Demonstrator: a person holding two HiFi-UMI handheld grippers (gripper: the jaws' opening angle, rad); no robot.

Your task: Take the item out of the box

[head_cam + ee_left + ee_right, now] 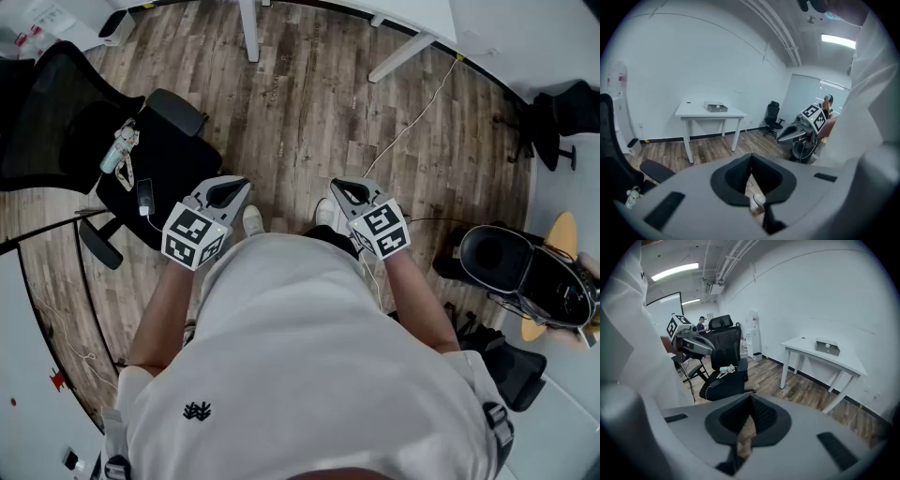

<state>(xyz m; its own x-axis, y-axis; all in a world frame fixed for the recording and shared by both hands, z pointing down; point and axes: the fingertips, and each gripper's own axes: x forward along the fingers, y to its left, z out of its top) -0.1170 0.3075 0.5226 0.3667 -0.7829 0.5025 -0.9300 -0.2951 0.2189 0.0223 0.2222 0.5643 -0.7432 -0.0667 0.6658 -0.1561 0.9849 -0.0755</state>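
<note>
Across the wood-floored office a white table bears the small flat box, well apart from the left gripper and right gripper, both closed on nothing; its item is hidden, probably light, best pinched by a firm edge.

Grey left gripper, black-white marker cube; brown wood-grain floor; white table; box seemingly grey.

1. Floor, upper centre: matt wood-grain planks.
2. Left gripper and right gripper: smooth matt grey plastic shells; black ribbed pads.
3. Chair, upper left: black mesh back, cloth seat.
4. Shirt, lower centre: white cloth.
5. Table: smooth white top.
</note>
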